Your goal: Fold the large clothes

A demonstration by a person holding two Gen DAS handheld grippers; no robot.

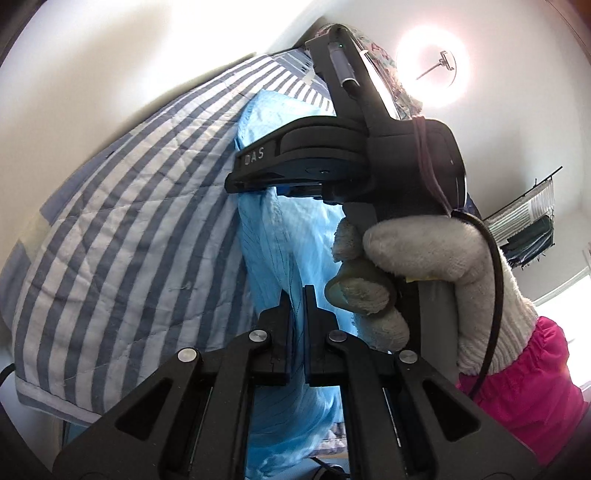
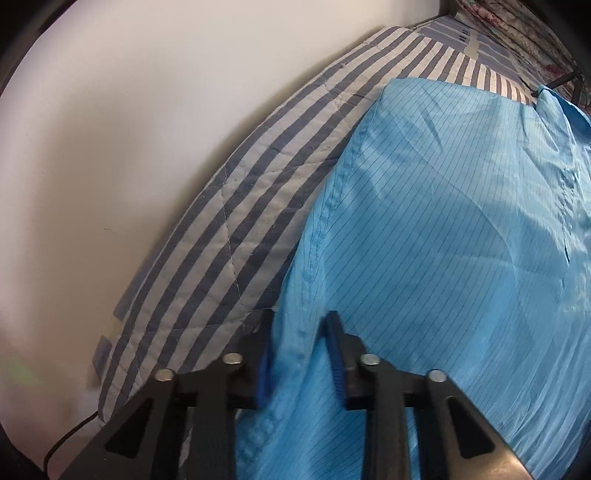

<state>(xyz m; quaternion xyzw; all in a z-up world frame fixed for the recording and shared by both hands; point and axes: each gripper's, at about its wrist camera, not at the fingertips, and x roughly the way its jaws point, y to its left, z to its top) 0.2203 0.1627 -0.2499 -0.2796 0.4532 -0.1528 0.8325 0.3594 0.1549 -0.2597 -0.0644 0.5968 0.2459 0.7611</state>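
Note:
A large light-blue pinstriped garment (image 2: 443,206) lies over a blue-and-white striped quilt (image 2: 236,206). My right gripper (image 2: 301,332) has its jaws closed around a bunched seam edge of the garment, with a visible gap filled by cloth. In the left wrist view my left gripper (image 1: 297,306) is shut on a fold of the same garment (image 1: 273,243), which hangs lifted between the two grippers. The right gripper's body (image 1: 332,147) and the gloved hand (image 1: 424,266) holding it show just beyond and to the right.
The striped quilt (image 1: 122,229) covers the bed against a white wall (image 2: 110,129). A floral bedding pile (image 2: 517,26) lies at the far end. A ceiling lamp (image 1: 432,66) and hanging clothes (image 1: 528,229) show in the left wrist view. A black cable (image 2: 66,439) runs by the wall.

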